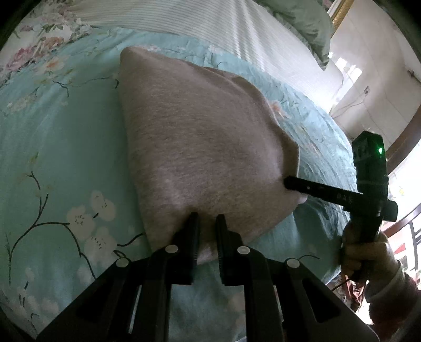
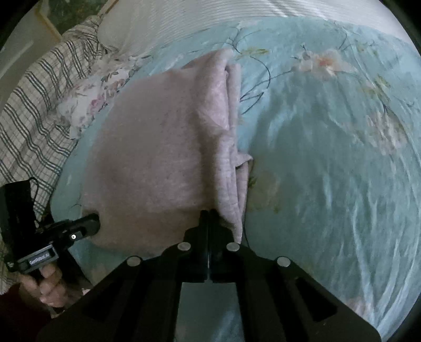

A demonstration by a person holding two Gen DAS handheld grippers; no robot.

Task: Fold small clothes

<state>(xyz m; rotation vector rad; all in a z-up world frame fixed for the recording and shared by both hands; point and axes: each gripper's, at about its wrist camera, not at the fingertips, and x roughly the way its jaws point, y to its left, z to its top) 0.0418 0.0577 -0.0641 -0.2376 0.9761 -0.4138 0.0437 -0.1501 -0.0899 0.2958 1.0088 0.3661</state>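
Note:
A small pale pink garment [image 1: 200, 136] lies folded on a teal floral bedspread [image 1: 65, 147]. My left gripper [image 1: 207, 219] is at the garment's near edge, its jaws a little apart with cloth between them. My right gripper [image 2: 209, 214] is shut on the garment's [image 2: 147, 157] near edge, beside its layered folded side [image 2: 229, 147]. The right gripper also shows in the left wrist view [image 1: 286, 181], its tip at the garment's right corner. The left gripper shows in the right wrist view [image 2: 94, 221], at the garment's left corner.
A white ribbed sheet [image 1: 200, 23] and a green pillow [image 1: 307, 23] lie at the far side of the bed. A checked blanket [image 2: 34, 110] lies left of the bedspread in the right wrist view. The bed edge and a room wall [image 1: 368, 86] are at right.

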